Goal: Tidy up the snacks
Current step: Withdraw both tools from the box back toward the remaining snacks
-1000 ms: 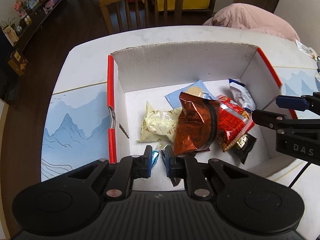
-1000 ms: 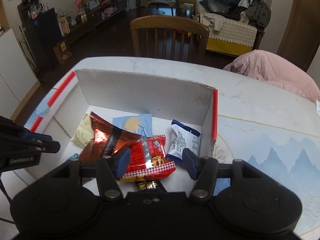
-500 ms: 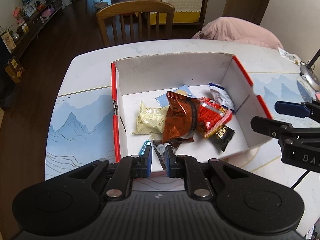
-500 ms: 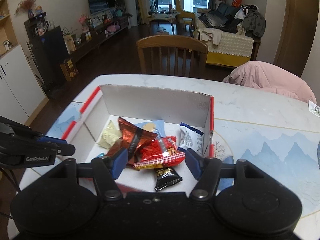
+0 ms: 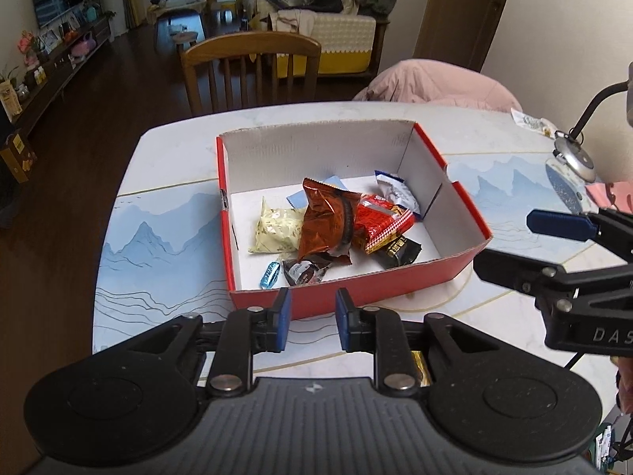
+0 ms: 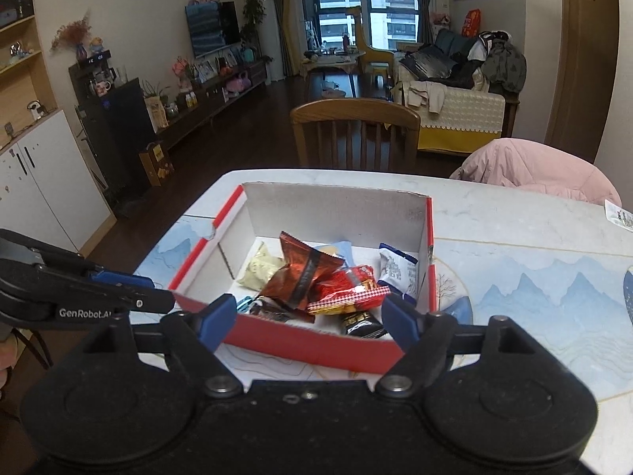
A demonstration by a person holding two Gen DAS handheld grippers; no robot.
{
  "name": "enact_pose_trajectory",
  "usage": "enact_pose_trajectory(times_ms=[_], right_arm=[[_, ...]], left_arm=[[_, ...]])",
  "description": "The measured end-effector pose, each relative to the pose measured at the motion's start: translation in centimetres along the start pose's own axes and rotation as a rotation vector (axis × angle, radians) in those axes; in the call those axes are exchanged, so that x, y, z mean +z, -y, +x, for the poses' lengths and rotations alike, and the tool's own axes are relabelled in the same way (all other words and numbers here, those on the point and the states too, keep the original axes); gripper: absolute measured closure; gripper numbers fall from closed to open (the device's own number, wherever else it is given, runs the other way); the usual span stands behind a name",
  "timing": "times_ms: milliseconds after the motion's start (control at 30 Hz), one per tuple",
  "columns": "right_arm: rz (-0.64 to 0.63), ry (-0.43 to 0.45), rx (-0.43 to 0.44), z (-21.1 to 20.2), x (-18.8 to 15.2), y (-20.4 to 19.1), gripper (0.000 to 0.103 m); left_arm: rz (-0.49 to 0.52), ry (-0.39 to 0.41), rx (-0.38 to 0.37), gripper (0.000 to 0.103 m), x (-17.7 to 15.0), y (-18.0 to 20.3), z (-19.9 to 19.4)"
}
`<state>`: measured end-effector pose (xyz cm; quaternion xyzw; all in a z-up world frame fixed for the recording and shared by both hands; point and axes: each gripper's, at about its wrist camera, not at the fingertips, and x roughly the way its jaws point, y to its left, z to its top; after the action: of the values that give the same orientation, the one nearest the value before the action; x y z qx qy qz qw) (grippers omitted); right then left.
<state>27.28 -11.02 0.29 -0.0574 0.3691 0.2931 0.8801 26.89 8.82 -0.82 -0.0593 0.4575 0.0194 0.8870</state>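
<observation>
A red cardboard box (image 5: 358,295) with a white inside stands on the table and holds several snack packs: a brown foil bag (image 5: 326,223), a red bag (image 5: 381,221), a pale yellow pack (image 5: 277,229), a white and blue pack (image 5: 397,194), dark wrappers and a small blue candy (image 5: 269,275). The box also shows in the right wrist view (image 6: 308,340). My left gripper (image 5: 311,320) is open and empty, just in front of the box's near wall. My right gripper (image 6: 310,322) is wide open and empty, before the box's near right side.
The table (image 5: 158,229) has a blue mountain print. A wooden chair (image 5: 253,71) stands at its far side, with a pink padded jacket (image 5: 435,87) to the right. A small lamp base (image 5: 573,158) and a wrapper (image 5: 530,120) lie at the far right.
Both grippers have pulled back and up out of the box. The left gripper has opened, and the small blue candy and a dark wrapper now lie in the box's near corner.
</observation>
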Motion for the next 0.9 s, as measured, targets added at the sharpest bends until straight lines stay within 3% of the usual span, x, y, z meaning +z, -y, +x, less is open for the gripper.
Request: enact_pose_trajectory(times_ms=[300, 367, 400, 533, 600, 667, 900], right_arm=[[0.008, 0.019, 0.017, -2.2, -2.0, -1.3, 0.018], [0.008, 0.018, 0.018, -2.6, -2.4, -1.5, 0.018], [0.010, 0.017, 0.019, -2.7, -2.6, -1.6, 0.018], [0.030, 0.010, 0.022, -3.0, -3.5, -1.7, 0.015], [0.038, 0.006, 0.029, -3.3, -4.1, -1.6, 0.007], [0.046, 0.015, 0.028, -3.5, -4.7, -1.6, 0.003], [0.043, -0.012, 0.041, -3.5, -7.3, -2.2, 0.001]], left_arm=[[0.008, 0.028, -0.036, 0.068, -2.2, -0.2, -2.1], [0.010, 0.040, -0.039, 0.050, -2.7, -0.2, -2.5], [0.007, 0.051, -0.040, 0.047, -3.0, -0.2, -2.8], [0.011, 0.059, -0.057, 0.045, -4.0, -0.1, -3.3], [0.018, 0.061, -0.063, 0.044, -4.7, 0.0, -3.5], [0.029, 0.063, -0.059, 0.037, -5.4, 0.2, -3.6], [0.018, 0.069, -0.064, 0.028, -7.6, 0.1, -3.5]])
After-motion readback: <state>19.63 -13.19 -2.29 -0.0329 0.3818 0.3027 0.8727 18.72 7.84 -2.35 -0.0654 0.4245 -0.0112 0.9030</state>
